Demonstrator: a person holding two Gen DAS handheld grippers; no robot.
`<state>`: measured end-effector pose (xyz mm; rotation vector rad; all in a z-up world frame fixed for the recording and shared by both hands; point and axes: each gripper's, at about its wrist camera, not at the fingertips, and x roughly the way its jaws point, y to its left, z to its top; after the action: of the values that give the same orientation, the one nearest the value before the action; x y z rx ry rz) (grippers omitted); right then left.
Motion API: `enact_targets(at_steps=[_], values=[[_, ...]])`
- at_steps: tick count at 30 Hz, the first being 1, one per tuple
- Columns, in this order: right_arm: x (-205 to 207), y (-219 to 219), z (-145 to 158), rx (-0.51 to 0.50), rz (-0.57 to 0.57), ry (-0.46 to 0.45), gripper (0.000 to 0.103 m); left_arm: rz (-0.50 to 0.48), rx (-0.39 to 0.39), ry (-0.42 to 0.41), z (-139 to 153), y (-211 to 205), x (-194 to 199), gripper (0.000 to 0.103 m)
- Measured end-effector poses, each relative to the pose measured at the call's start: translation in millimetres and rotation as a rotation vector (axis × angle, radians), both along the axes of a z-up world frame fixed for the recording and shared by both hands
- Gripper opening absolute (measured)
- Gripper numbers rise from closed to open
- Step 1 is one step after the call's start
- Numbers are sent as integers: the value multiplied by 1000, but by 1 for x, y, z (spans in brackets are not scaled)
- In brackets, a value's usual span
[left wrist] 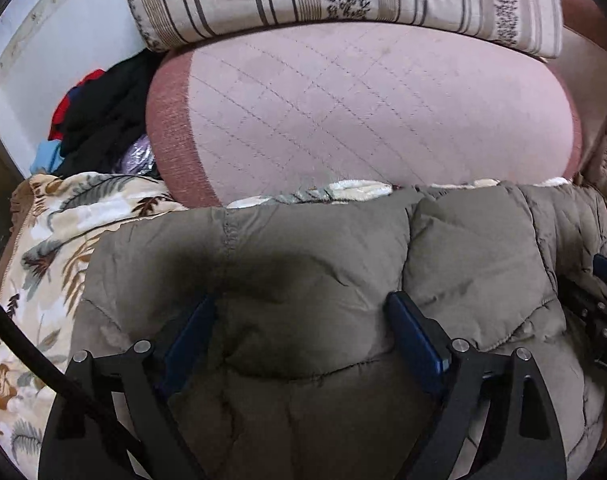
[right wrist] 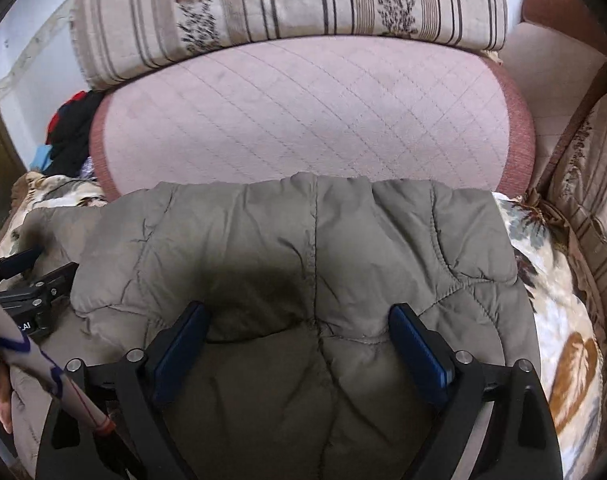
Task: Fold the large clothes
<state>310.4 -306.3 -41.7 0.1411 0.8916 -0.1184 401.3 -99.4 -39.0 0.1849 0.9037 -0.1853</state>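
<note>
left tool (left wrist: 303, 320) wide open, holding nothing | right tool (right wrist: 299, 328) likewise | olive-grey quilted padded jacket (left wrist: 311, 264) under both, on leaf-print blanket (left wrist: 51, 240) | likely light, puffy, slippery: pinch stitched hem, 12 o'clock | pink quilted cushion (right wrist: 303, 116) beyond

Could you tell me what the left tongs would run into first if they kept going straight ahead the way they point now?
Probably the grey-green padded jacket itself: the open left tongs sit low over it, and its puffy fabric rises directly ahead. Beyond it lies the pink quilted cushion, though depth is hard to judge.
</note>
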Motion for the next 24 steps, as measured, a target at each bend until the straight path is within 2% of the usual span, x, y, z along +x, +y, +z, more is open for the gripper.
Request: enact_targets(at_steps=[4, 8, 11, 14, 19, 24], values=[[23, -11, -15, 49, -22, 25, 101, 12, -32, 19, -9, -3, 19, 93], [27, -17, -23, 87, -37, 24, 103, 16, -64, 16, -15, 1, 21, 94], [26, -16, -22, 80, -39, 34, 102, 20, -87, 39, -8, 6, 16, 94], [15, -12, -2, 14, -62, 25, 100, 24, -125, 34, 9, 22, 2, 94], [-37, -25, 28, 7, -40, -19, 100, 24, -161, 9, 33, 80, -37, 94], [-83, -84, 27, 83, -108, 33, 100, 108, -278, 90, 18, 163, -48, 94]])
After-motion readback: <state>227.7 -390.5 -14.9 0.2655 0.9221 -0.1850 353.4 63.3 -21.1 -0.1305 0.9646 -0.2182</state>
